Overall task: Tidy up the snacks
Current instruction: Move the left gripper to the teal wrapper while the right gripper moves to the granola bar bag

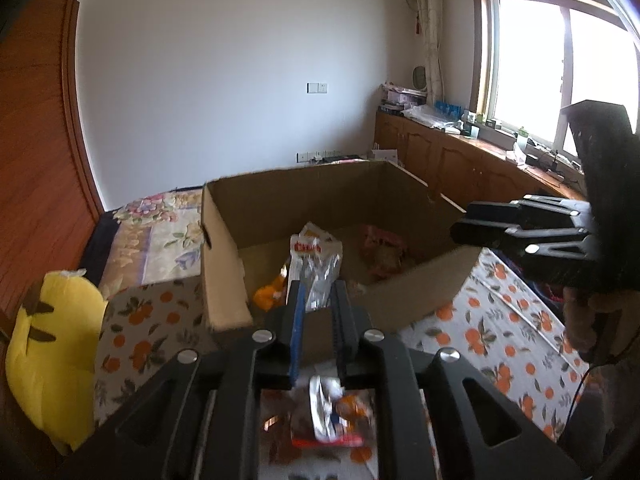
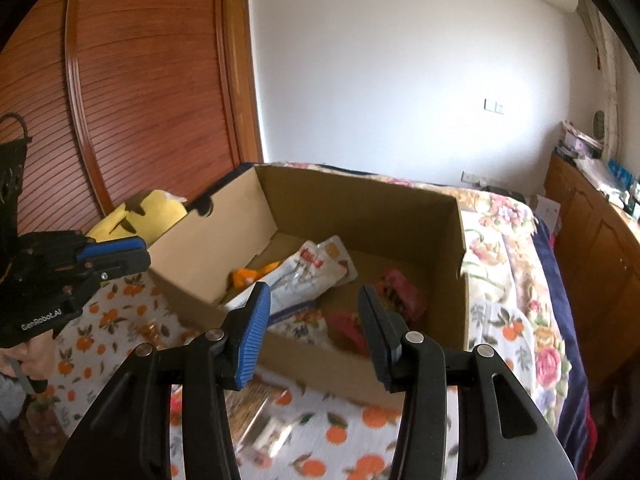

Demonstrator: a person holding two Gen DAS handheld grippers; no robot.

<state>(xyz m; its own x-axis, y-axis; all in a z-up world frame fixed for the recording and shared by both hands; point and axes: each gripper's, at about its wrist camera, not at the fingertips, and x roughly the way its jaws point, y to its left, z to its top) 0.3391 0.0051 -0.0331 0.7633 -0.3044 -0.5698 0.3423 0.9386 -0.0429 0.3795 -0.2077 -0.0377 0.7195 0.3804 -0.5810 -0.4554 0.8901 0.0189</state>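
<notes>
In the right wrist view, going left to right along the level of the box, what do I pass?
Left gripper → yellow plush toy → orange snack packet → white and clear snack bag → pink snack packet → right wall of the brown cardboard box → floral bedspread.

Brown cardboard box [image 2: 360, 208]; white cloth with orange-fruit print [image 1: 500, 320]; yellow plush toy [image 1: 52, 360]; floral bedspread [image 2: 516, 240]; blue-padded gripper finger [image 2: 252, 336].
</notes>
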